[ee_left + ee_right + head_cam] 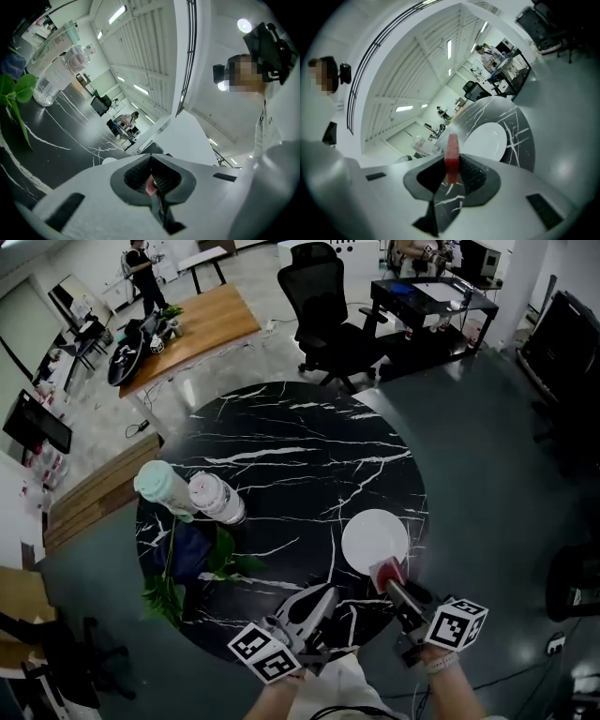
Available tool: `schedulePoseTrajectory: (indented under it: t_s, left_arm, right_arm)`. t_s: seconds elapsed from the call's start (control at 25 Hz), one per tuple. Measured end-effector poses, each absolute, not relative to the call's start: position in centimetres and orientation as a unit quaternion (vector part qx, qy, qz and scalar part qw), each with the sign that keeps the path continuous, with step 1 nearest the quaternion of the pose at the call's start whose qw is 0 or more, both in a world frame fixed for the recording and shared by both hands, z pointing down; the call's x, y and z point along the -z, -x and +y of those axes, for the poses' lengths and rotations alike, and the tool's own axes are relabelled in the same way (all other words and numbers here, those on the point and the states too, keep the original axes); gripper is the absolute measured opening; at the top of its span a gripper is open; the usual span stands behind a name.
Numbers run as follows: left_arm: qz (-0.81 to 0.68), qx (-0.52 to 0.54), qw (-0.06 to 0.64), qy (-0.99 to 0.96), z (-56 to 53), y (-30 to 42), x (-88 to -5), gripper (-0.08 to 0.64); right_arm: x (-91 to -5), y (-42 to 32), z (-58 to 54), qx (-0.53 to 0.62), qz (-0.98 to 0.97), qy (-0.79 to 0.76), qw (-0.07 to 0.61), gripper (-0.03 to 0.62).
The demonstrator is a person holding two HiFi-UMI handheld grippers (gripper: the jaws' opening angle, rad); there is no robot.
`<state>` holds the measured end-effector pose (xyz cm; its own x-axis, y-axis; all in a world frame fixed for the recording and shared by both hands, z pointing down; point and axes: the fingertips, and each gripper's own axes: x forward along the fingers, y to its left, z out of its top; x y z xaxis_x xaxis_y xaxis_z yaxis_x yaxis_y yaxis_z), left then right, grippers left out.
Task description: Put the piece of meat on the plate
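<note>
Jaws: right gripper (pixel 452 177) clamps piece of meat (pixel 452 151) upright near plate (pixel 491 137), seemingly for setting down; left gripper (pixel 317 604) closed, idle

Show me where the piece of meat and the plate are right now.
piece of meat (pixel 452 157), right gripper view, on the middle of its red edge.
plate (pixel 373 536), head view, on the bare white centre.

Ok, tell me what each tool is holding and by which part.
The right tool grips the piece of meat by one end, the rest sticking out past the jaws. The left tool is shut on nothing.
</note>
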<state>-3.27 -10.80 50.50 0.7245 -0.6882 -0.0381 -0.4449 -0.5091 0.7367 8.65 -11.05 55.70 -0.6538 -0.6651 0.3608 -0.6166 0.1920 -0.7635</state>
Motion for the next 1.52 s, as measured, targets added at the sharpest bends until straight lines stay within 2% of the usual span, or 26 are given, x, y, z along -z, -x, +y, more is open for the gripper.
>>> schedulePoseTrajectory:
  t_s: [0.2,0.56,0.8,0.96,1.12,1.52]
  left_arm:
    - [-0.339,0.164,0.387,-0.842,-12.6,3.1,-52.8,0.009]
    - [-0.342,0.169,0.402,-0.833,-15.0,3.4,-54.1,0.009]
    - [-0.342,0.172,0.409,-0.828,-15.4,3.6,-54.2,0.009]
    - [-0.335,0.174,0.406,-0.832,-15.3,3.1,-53.8,0.009]
    - [-0.331,0.174,0.401,-0.836,-15.0,2.8,-53.3,0.009]
    - [-0.329,0.178,0.387,-0.843,-12.5,1.8,-51.0,0.009]
  right_arm:
    - [-58.7,-7.4,-14.9,0.450,0.783,0.420,-0.088,0.087]
    - [-61.1,-6.4,-17.4,0.455,0.777,0.405,-0.158,0.087]
    - [-61.2,-7.4,-18.7,0.369,0.795,0.423,-0.231,0.094]
    - [-60.9,-8.9,-19.6,0.289,0.794,0.459,-0.274,0.145]
    - [-59.3,-9.8,-20.0,0.249,0.802,0.477,-0.260,0.192]
    - [-55.9,-8.9,-15.3,0.291,0.829,0.436,-0.195,0.193]
